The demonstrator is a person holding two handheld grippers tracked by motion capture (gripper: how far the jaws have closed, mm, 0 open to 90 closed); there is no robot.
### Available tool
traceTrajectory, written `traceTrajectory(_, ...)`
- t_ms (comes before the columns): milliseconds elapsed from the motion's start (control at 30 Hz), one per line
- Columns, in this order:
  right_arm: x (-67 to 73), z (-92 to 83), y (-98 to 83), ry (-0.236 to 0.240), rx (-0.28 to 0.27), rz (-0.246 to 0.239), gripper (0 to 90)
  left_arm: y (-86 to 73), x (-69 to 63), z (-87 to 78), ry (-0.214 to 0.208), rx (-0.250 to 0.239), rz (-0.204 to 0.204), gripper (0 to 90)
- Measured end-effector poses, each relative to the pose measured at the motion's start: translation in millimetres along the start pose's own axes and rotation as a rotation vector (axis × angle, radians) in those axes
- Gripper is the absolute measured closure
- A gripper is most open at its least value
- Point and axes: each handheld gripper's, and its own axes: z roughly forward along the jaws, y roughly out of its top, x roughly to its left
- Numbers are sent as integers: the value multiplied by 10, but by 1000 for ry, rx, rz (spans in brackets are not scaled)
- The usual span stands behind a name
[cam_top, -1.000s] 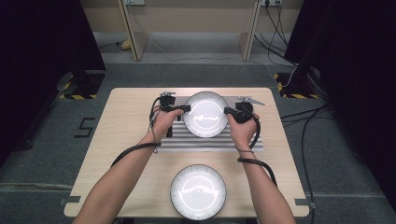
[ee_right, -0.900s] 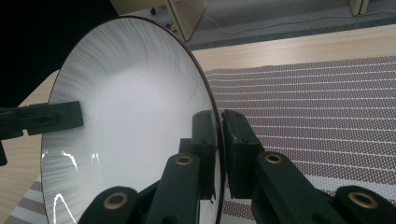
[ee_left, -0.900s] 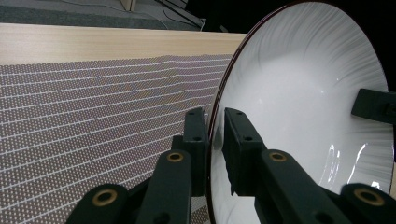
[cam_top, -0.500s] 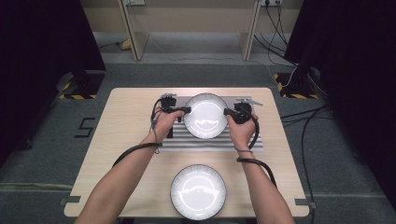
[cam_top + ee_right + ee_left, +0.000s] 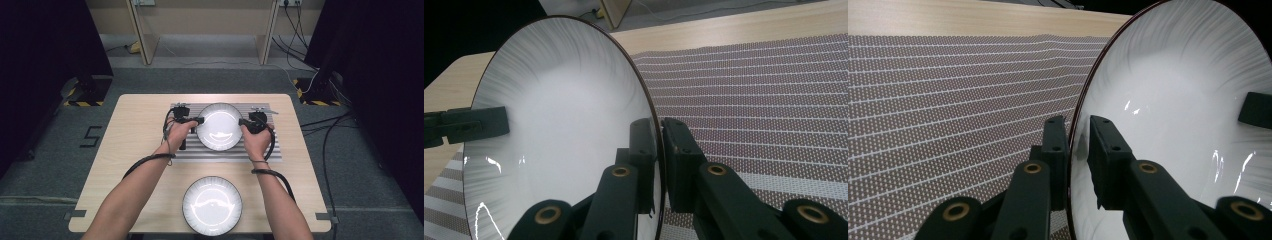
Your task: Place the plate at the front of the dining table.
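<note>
Grey carpet and dark curtains frame the wooden table (image 5: 135, 120), which has a striped mat (image 5: 280, 150) at frame centre. Compared with a second ago, the plate (image 5: 220, 126) sits much as it did over the mat, so the carry seems paused. The left gripper (image 5: 1079, 125) pinches its left rim, the pinch loosening a little; the right gripper (image 5: 660, 131) pinches the right rim. A second plate (image 5: 212, 205) lies at lower centre, near the front edge. Bare wood lies left and right.
</note>
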Motion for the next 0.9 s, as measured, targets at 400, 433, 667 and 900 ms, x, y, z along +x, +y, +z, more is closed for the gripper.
traceTrajectory(400,-25,88,-26,-19,15,-12,838,-20,17,90,28,6,14,767)
traceTrajectory(433,-28,92,-27,-18,14,-10,838,-21,18,97,31,7,14,766)
traceTrajectory(667,-46,139,-28,-24,15,-3,838,-39,22,136,47,11,13,763)
traceTrajectory(900,-49,181,-27,-29,15,4,841,-54,38,175,60,20,29,746)
